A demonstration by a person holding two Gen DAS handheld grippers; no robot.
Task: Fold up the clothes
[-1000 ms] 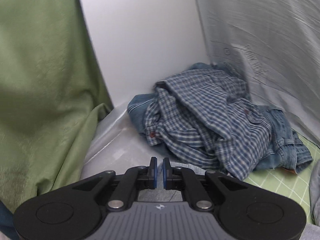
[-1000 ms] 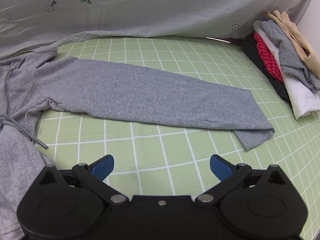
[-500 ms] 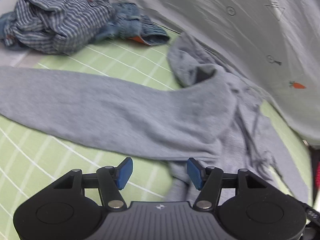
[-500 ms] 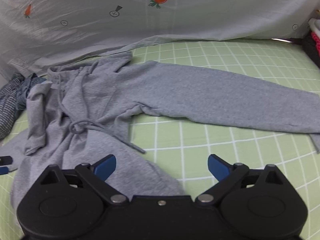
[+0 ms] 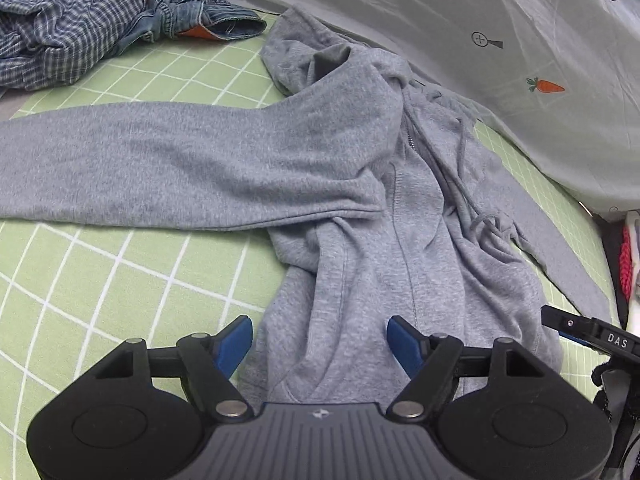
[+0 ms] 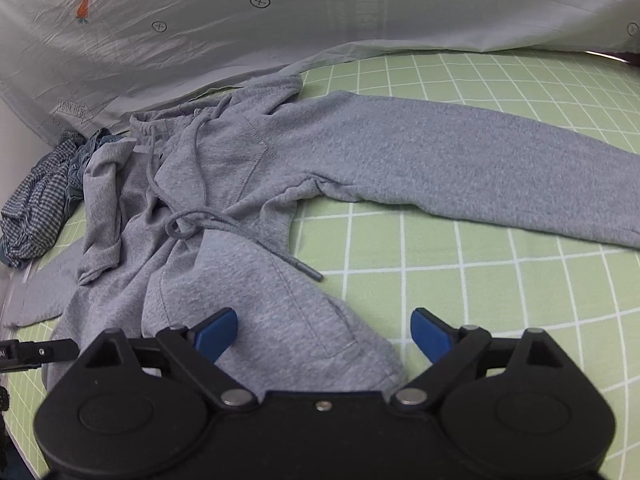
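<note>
A grey hooded sweatshirt (image 5: 360, 208) lies spread on the green grid mat (image 5: 100, 272), one sleeve stretched left, its drawstring loose. In the right wrist view the sweatshirt (image 6: 248, 184) has its other sleeve (image 6: 460, 168) stretched right and the drawstring (image 6: 208, 220) looped on the body. My left gripper (image 5: 320, 340) is open and empty over the hem. My right gripper (image 6: 324, 332) is open and empty over the hem corner; its tip shows in the left wrist view (image 5: 584, 332).
A blue plaid shirt (image 5: 60, 28) and denim jeans (image 5: 200, 16) are heaped at the mat's far left. A pale sheet with carrot prints (image 6: 320, 8) hangs along the back. Stacked clothes (image 5: 626, 256) sit at the right edge.
My left gripper opened, swung away from the plaid shirt pile and now sits over the sweatshirt hem. My right gripper swung left from the sleeve end to the sweatshirt body.
</note>
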